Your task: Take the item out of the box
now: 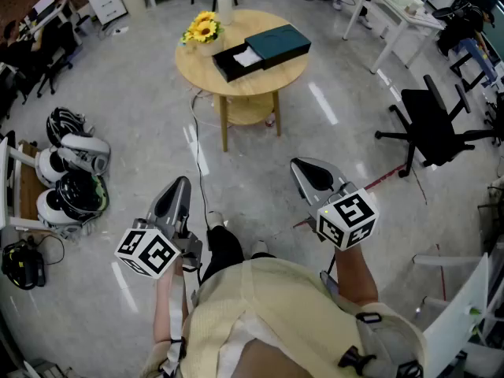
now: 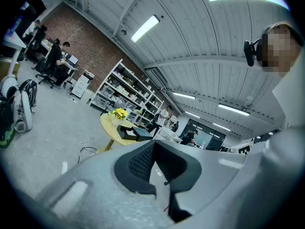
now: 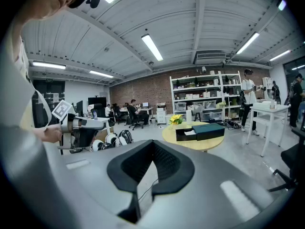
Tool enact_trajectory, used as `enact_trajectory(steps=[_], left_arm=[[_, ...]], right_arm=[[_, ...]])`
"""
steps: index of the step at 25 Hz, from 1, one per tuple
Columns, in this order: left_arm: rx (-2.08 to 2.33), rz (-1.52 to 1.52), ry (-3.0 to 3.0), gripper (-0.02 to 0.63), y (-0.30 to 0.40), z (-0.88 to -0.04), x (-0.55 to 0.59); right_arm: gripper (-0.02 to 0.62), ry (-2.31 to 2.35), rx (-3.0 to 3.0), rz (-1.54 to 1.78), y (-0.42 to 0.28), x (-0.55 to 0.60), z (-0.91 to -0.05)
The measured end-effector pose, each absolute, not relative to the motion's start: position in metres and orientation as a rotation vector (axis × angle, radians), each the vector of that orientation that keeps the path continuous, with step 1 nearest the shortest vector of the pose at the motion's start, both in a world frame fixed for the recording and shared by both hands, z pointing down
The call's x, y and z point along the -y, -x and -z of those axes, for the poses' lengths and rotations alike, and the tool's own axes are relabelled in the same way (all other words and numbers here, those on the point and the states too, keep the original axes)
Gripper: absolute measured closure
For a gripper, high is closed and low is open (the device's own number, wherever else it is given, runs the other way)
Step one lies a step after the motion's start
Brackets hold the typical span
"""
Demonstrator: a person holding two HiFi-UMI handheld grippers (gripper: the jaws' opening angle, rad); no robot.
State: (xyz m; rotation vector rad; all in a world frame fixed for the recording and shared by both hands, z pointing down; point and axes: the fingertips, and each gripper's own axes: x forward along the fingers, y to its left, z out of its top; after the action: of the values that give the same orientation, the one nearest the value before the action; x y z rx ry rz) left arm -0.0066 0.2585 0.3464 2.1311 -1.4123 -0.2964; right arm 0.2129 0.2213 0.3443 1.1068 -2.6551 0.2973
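Observation:
A dark box point(image 1: 268, 47) lies on the round wooden table point(image 1: 236, 85), far ahead of me. Its drawer is slid out toward the left, with a white item point(image 1: 247, 57) in it. Both grippers hang close to my body, well short of the table and holding nothing. My left gripper point(image 1: 177, 189) has its jaws together. My right gripper point(image 1: 311, 172) is shut too. The box point(image 3: 200, 131) shows beyond the right gripper's point(image 3: 153, 163) closed jaws. It also appears small and distant as a dark box point(image 2: 128, 133) past the left gripper point(image 2: 155, 161).
Sunflowers point(image 1: 203, 28) in a vase stand on the table behind the box. A cable point(image 1: 197, 136) trails on the floor by the table leg. A black office chair point(image 1: 433, 124) is at the right, helmets and bags point(image 1: 71, 172) at the left, a white desk point(image 1: 394, 6) far right.

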Motion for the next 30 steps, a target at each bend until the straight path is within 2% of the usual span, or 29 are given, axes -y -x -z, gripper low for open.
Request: enact_trajectory(steps=[10, 30], left_arm=[[1.619, -0.056, -2.288, 0.601, 0.016, -0.354, -0.241], [1.488, -0.139, -2.428, 0.601, 0.055, -0.37, -0.165]], right_arm=[[0.591, -1.12, 2.621, -0.326, -0.217, -0.213, -0.353], [0.591, -1.045, 2.589, -0.358, -0.143, -0.14, -0.366]])
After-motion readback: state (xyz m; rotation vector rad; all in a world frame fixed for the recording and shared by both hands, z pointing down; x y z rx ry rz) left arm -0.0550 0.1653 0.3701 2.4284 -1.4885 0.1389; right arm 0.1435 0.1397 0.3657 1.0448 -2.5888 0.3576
